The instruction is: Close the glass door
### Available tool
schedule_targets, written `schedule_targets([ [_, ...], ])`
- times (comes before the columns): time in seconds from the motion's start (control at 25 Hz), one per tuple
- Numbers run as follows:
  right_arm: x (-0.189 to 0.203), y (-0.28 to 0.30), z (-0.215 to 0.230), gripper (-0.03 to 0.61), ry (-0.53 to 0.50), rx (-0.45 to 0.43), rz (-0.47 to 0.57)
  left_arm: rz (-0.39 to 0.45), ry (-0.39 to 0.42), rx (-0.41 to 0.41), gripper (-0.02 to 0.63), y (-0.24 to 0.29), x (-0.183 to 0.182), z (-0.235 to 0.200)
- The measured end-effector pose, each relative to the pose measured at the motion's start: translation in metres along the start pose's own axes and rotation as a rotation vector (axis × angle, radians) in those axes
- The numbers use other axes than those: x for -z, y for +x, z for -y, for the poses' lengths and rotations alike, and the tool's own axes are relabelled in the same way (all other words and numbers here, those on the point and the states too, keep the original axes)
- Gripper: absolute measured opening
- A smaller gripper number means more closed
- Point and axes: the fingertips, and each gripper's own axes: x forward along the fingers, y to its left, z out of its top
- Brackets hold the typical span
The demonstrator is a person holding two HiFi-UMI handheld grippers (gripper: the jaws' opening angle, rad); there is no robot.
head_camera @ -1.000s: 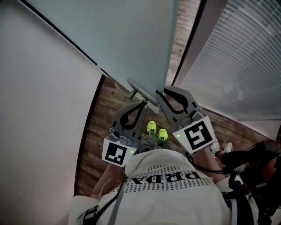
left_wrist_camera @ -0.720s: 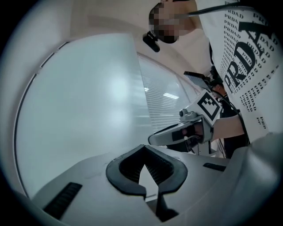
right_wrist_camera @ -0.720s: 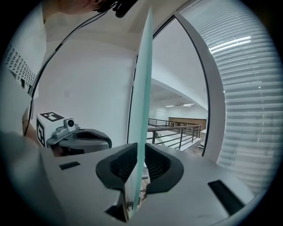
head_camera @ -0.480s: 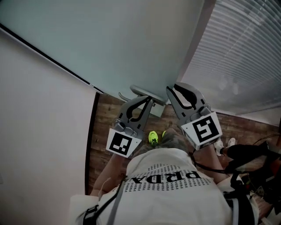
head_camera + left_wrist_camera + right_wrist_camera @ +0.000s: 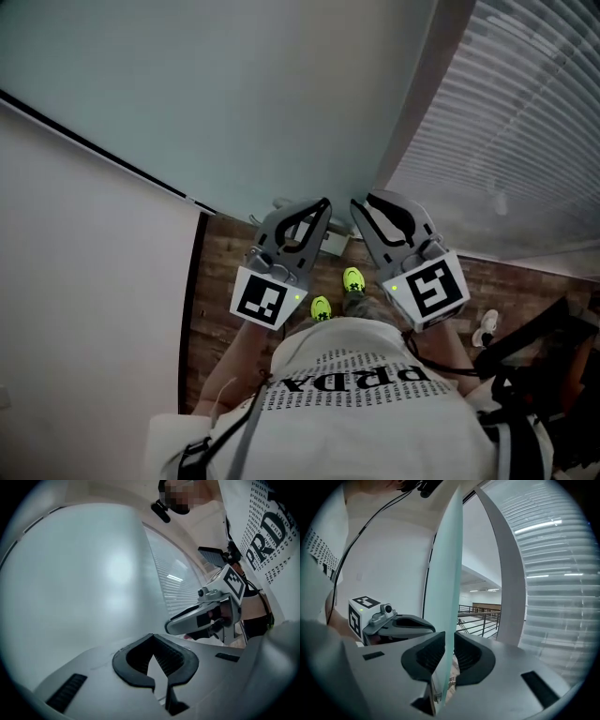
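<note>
The frosted glass door [image 5: 234,94] fills the upper head view, and its free edge comes down between my two grippers. My right gripper [image 5: 361,208] is shut on that edge. In the right gripper view the pale green pane [image 5: 449,573] runs straight between the jaws of the right gripper [image 5: 449,638]. My left gripper [image 5: 314,214] is against the door's near face just left of the edge. In its own view the left gripper [image 5: 152,639] has its jaws shut tip to tip with nothing between them. The grey door frame post [image 5: 504,573] stands close to the right of the pane.
A white wall [image 5: 84,281] lies to the left and slatted blinds [image 5: 525,122] to the right. The wooden floor [image 5: 220,272] and the person's green shoes [image 5: 352,279] show below the grippers. A railing [image 5: 480,620] shows through the narrow gap.
The door has swung toward the frame post and the strip of floor between them has shrunk. Both grippers moved along with the door, and the right one stayed on its edge.
</note>
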Motion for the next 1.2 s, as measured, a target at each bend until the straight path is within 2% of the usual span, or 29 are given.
schedule_targets([
  [0.32,0.003,0.001,-0.003,0.04,0.021,0.003,-0.014,0.004,-0.001,0.006,0.002,0.006,0.002,0.0],
  [0.6,0.008,-0.002,0.001,0.04,-0.046,0.062,-0.03,0.011,-0.018,-0.003,0.002,0.011,0.001,-0.008],
  [0.76,0.021,-0.006,-0.007,0.04,-0.034,0.035,-0.059,0.011,-0.017,-0.003,0.002,0.017,0.002,-0.015],
  [1.08,0.01,0.001,-0.015,0.038,-0.065,0.021,-0.035,0.024,-0.023,0.0,0.002,0.038,0.002,-0.031],
  [1.2,0.007,0.0,-0.013,0.003,-0.061,0.049,-0.025,0.02,-0.023,0.004,0.002,0.046,0.003,-0.036],
])
